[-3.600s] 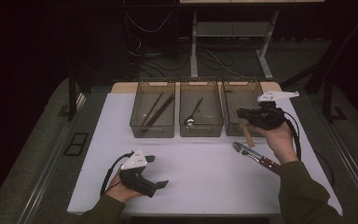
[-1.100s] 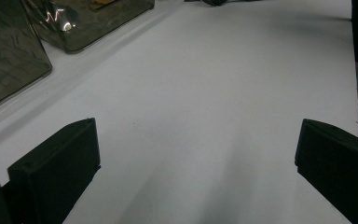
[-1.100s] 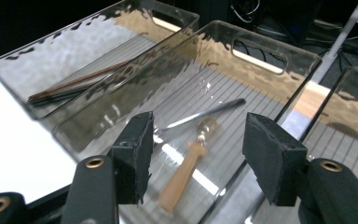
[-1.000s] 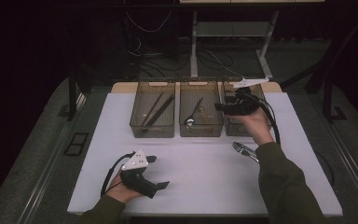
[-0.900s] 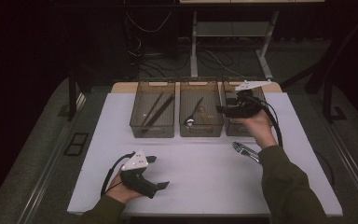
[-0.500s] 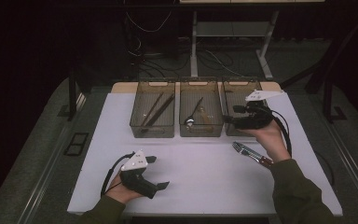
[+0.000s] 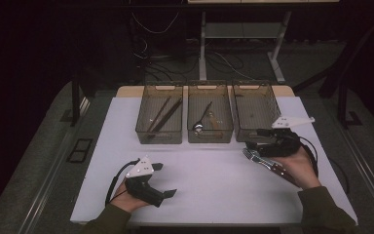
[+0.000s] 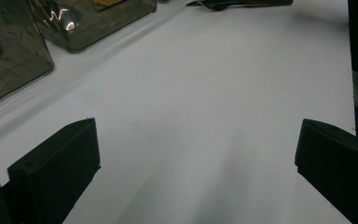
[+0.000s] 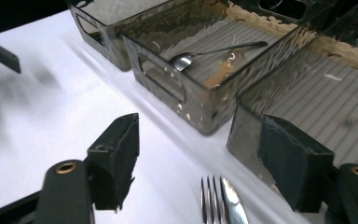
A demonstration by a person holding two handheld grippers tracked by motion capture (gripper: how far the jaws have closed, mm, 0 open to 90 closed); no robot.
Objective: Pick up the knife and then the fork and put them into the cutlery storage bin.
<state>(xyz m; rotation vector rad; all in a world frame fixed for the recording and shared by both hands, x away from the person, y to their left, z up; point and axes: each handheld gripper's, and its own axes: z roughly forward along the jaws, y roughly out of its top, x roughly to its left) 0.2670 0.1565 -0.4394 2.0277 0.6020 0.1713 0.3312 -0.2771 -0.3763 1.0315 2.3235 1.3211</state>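
Fork [image 9: 223, 200]: lies flat on the white table [image 7: 214, 195], tines toward the bins, just in front of the right-hand bin [image 7: 255, 109]; not yet lifted. That bin looks empty, so sorting seems partly done: the middle bin [image 7: 209, 114] holds a spoon [image 9: 205, 53], the left bin [image 7: 159, 114] holds dark chopsticks [image 7: 163, 114]. The fork is left to place.

Right gripper [image 7: 255, 145]: low over the fork, pointing left; jaws have just been opening and stand apart either side of the tines, pads not pressing, nothing held.

Left gripper [image 7: 163, 180]: resting on the near table, jaws wide, empty.
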